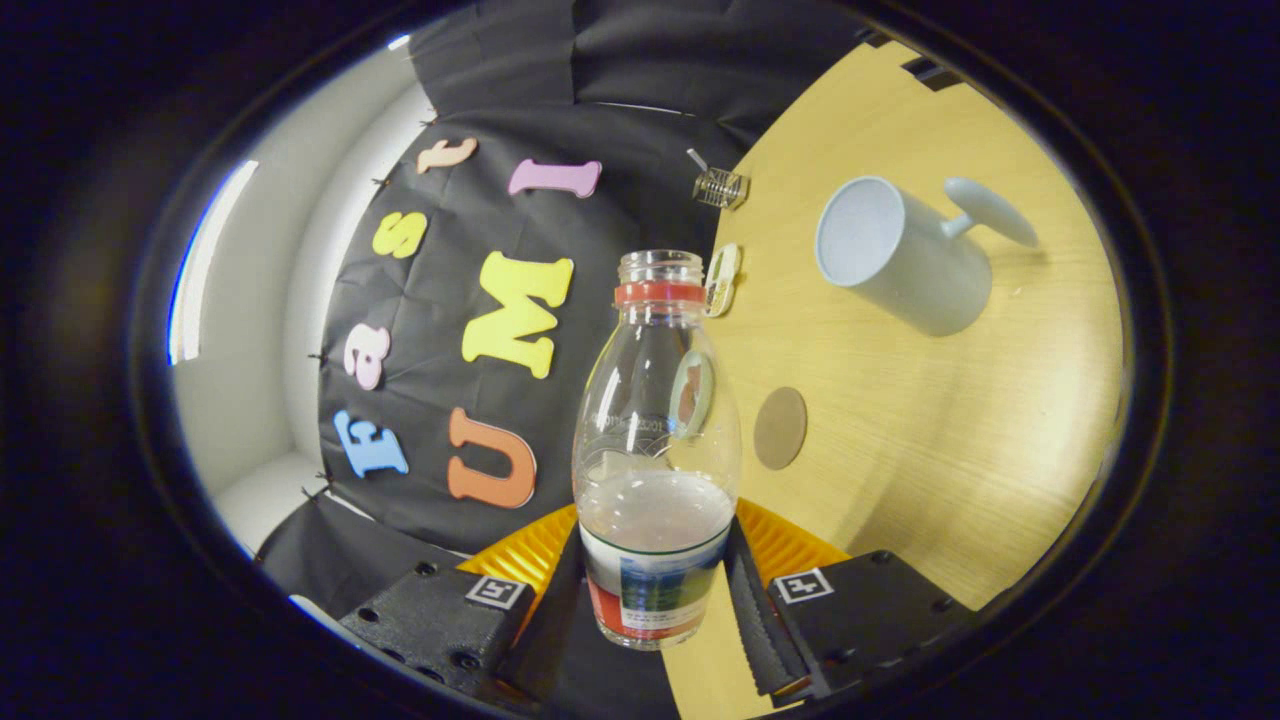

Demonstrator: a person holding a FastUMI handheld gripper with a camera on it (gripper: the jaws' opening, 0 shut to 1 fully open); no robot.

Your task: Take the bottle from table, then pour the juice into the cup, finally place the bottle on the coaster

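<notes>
Tool state: the tool point(655, 590) was clenched on the bottle point(655, 450), one finger pressing each side of its labelled lower body.
Bottle position: it sat between the fingers, lifted clear of the bench point(930, 420), with the booth wall behind it and the bench off to one side.
Bottle axis: its long axis ran straight away from the tool along the fingers; the open, uncapped mouth pointed forward, base nearest the camera. The view was rolled relative to the bench, so the bottle looked tipped rather than upright.
Juice: a pale liquid filled only the lower part.
Cup: the cup point(900, 255) stood on the bench well beyond the fingers and to the side, handle away, mouth apart from the bottle's.
Coaster: the round coaster point(780, 428) lay on the bench between bottle and cup.
Risk, spill: with no cap, tilting further before the mouth was over the cup would likely send juice onto the bench.
Risk, slip: the smooth wall could rotate in the grip during pouring.
</notes>
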